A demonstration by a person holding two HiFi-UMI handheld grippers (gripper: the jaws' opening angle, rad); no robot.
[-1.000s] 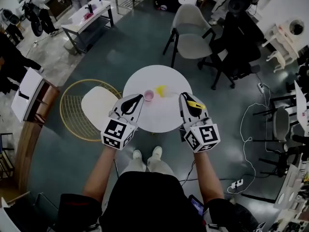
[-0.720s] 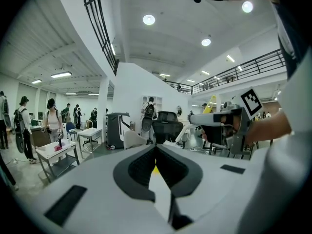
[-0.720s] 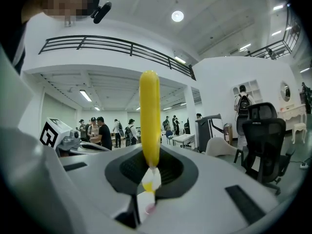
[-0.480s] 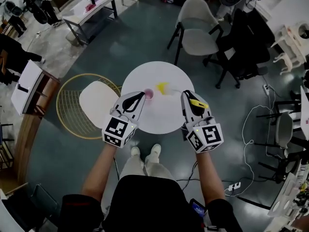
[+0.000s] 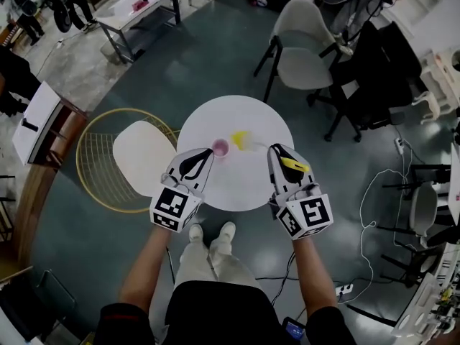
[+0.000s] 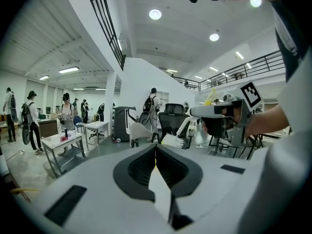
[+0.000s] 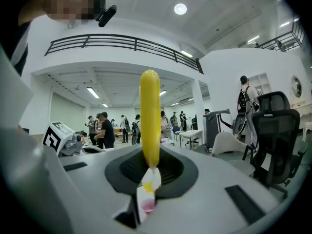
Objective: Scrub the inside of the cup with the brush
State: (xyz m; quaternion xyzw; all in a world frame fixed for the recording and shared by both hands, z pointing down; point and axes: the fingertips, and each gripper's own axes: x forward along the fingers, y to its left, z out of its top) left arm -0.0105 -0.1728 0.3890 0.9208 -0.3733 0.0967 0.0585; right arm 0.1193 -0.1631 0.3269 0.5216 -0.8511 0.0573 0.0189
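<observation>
A small pink cup (image 5: 221, 147) stands upright on the round white table (image 5: 237, 178); through the jaw gap of the right gripper view the cup (image 7: 146, 206) shows below. My right gripper (image 5: 274, 150) (image 7: 148, 174) is shut on the brush. Its yellow handle (image 7: 149, 116) sticks up past the jaws. Its white bristles (image 5: 256, 144) and yellow tip (image 5: 239, 139) reach left toward the cup, short of its rim. My left gripper (image 5: 206, 152) (image 6: 156, 152) is shut and holds nothing, its tip just left of the cup. The left gripper view shows the bristles (image 6: 173, 140) and the right gripper (image 6: 229, 118).
A white-seated chair with a gold wire frame (image 5: 140, 157) stands left of the table. A grey chair (image 5: 305, 52) and a black office chair (image 5: 381, 70) stand beyond it. Cables (image 5: 374, 185) lie on the floor at right. People stand far off.
The head view has shifted a little. Both grippers, the brush and the cup keep nearly the same places relative to one another.
</observation>
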